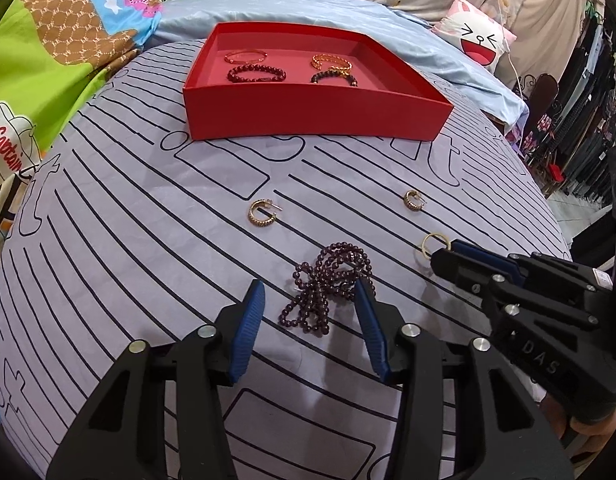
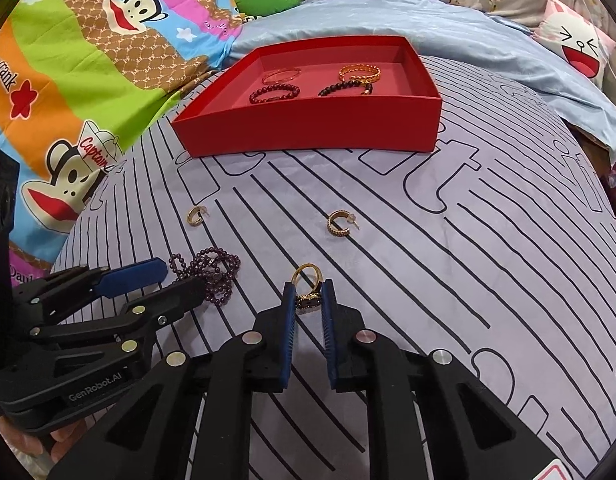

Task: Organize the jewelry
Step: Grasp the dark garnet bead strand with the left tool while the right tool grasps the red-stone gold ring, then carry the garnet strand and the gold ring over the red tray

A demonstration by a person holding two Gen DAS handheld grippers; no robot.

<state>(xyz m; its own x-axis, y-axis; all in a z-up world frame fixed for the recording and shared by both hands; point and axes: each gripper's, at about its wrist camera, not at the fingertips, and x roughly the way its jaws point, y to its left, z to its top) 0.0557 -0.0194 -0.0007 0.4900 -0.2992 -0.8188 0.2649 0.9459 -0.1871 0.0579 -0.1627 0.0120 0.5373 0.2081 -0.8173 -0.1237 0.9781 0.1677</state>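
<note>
Red tray (image 1: 308, 114) sits upper centre in the left wrist view, bracelets inside; striped cloth between it and left gripper (image 1: 310, 300) lies mostly bare. Its jaws stand partly apart, straddling the purple bead necklace (image 1: 328, 280). Right wrist view: right gripper (image 2: 308, 294) pinches a gold ring (image 2: 306, 294) at lower centre, well clear of cloth's edges.

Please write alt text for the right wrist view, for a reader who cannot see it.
The right gripper pinches a gold ring against a striped sheet. To its left, the left gripper reaches a purple bead necklace. Two gold earrings lie before a red box holding bracelets.
</note>
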